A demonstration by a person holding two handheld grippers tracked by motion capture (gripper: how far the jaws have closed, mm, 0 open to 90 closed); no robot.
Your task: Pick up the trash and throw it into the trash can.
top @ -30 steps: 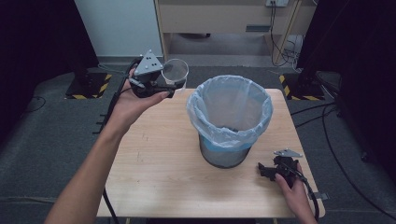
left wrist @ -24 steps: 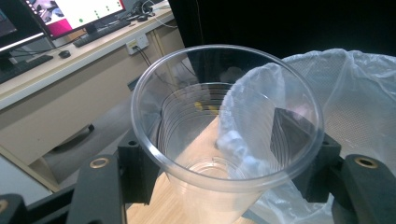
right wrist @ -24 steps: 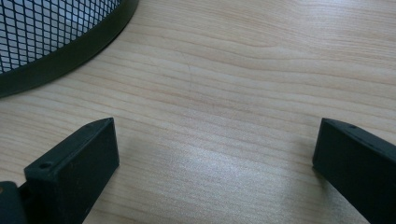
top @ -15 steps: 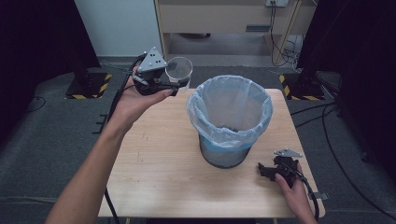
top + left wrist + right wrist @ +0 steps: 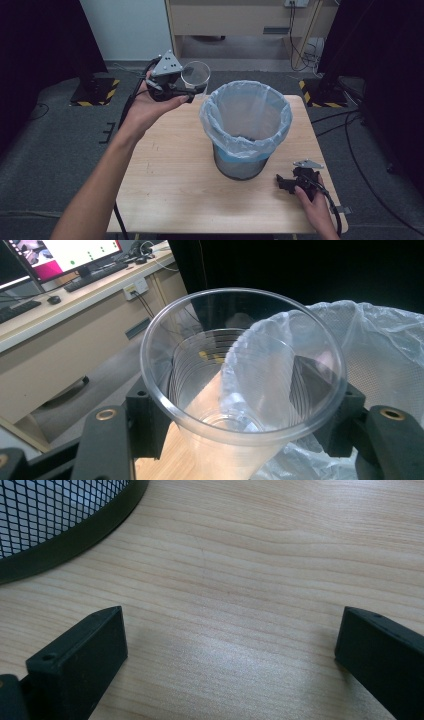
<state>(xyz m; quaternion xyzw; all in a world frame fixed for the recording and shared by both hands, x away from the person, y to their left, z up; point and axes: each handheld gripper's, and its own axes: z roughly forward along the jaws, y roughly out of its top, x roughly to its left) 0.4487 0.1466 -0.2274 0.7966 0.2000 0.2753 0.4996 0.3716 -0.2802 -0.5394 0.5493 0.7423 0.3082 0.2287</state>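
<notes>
A clear plastic cup [image 5: 195,76] is held in the air left of the bin, its open mouth facing the camera in the left gripper view [image 5: 240,365]. My left gripper [image 5: 192,90] is shut on the cup, one jaw on each side of its wall. The mesh waste bin [image 5: 245,165] with its pale plastic liner [image 5: 246,115] stands in the middle of the wooden table [image 5: 165,175]. The liner's rim [image 5: 380,335] lies just beyond the cup. My right gripper [image 5: 281,182] rests low on the table right of the bin's base [image 5: 75,545], open with bare wood between its jaws.
A wooden desk with a keyboard and monitor [image 5: 60,255] stands beyond the table. Cables [image 5: 300,45] trail on the grey floor at the back, and yellow-black striped stand bases [image 5: 95,92] sit at both sides.
The left gripper has carried the cup a little to the right, closer to the bin's rim. The right gripper has not moved.
</notes>
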